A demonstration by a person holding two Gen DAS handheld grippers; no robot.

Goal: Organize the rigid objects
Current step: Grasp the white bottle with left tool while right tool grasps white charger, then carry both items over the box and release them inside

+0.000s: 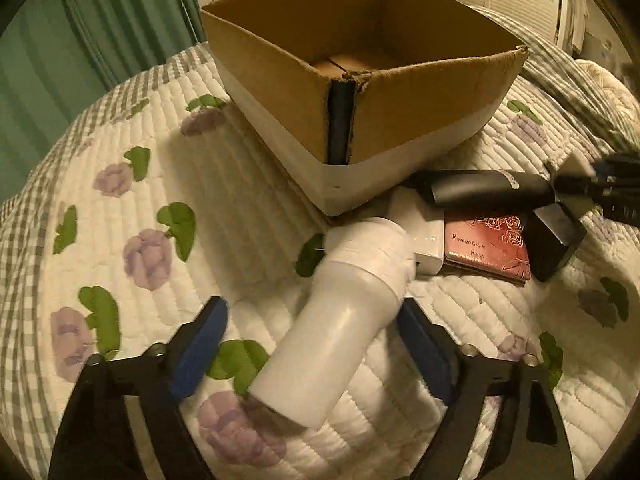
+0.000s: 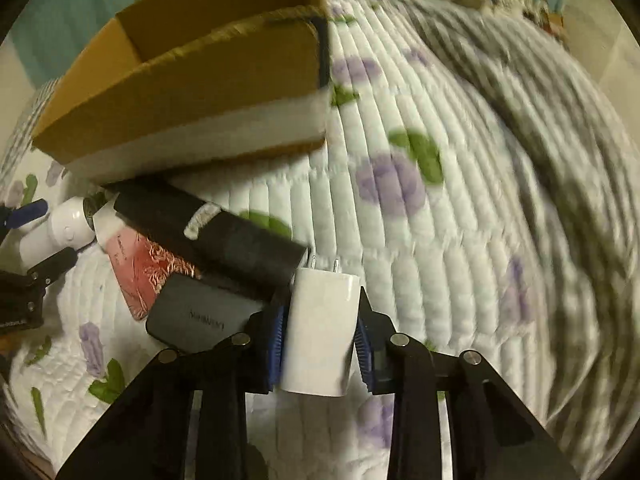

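- Left gripper [image 1: 312, 336] is spread fairly wide around a white cylindrical device [image 1: 340, 328] lying tilted on the quilt [image 1: 248, 184]. One blue pad sits right against its side and the other is well clear, so nothing's gripped yet.
- If those jaws pinch now, I'd bet the round, smooth body rolls or squirts out sideways, since it's angled across the gap.
- Behind it sits the cardboard box [image 1: 280, 92], open and empty as far as I can see, its near corner close to the pile.
- The pile: a white block [image 1: 420, 236], a pink notebook [image 1: 488, 246], a black case [image 1: 560, 236] and a dark tube [image 1: 484, 190], all touching.
- Right gripper [image 2: 320, 338] is narrowed down on a white charger plug [image 2: 320, 332], prongs pointing away, pads pressing both sides.
- The grip looks low on the plug, and the dark tube leans against it, so lifting could drag or tip that tube.
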